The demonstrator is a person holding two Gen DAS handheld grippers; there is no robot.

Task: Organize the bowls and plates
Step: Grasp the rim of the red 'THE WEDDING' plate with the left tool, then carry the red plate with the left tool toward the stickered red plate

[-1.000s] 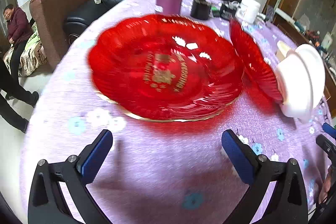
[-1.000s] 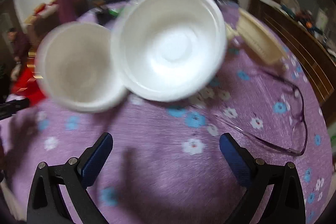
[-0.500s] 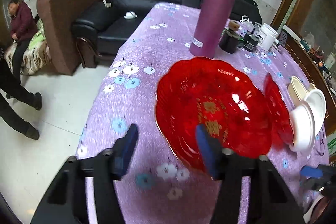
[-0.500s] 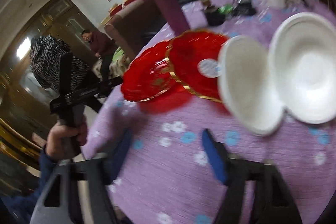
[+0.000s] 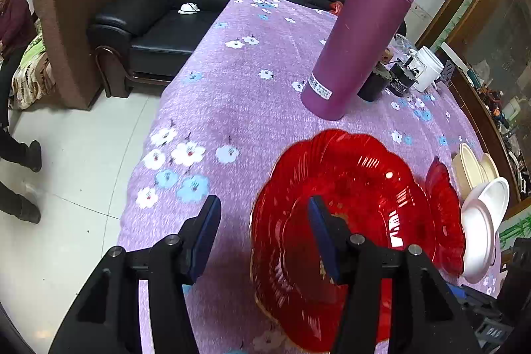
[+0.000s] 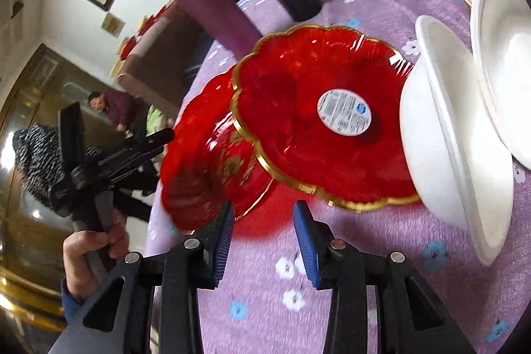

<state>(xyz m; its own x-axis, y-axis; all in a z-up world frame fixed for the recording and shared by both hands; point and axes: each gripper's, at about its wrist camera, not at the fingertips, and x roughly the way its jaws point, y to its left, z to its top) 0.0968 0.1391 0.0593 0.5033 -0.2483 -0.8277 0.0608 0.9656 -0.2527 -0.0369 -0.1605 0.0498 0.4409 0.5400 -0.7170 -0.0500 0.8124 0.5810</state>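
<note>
Two red scalloped plates and two white bowls lie in a row on the purple flowered tablecloth. In the left wrist view my left gripper [image 5: 264, 234] is open, its right finger over the near red plate [image 5: 358, 214]; the second red plate [image 5: 443, 204] and the white bowls [image 5: 483, 221] lean behind it. In the right wrist view my right gripper [image 6: 264, 241] is open and empty at the front edges of the near red plate [image 6: 205, 161] and the labelled, gold-rimmed red plate [image 6: 318, 108]. The white bowls [image 6: 448, 135] [image 6: 504, 55] lean at the right.
A tall purple flask [image 5: 358, 35] stands beyond the plates, with dark jars [image 5: 388, 78] and a white tub [image 5: 428, 72] behind it. Cream dishes [image 5: 471, 168] sit at the far right. The table's left edge drops to the floor by a black sofa [image 5: 186, 9].
Both grippers pulled back, swung left and narrowed their openings. The left one now straddles the near plate's rim; the right one now faces the red plates instead of the bowls.
</note>
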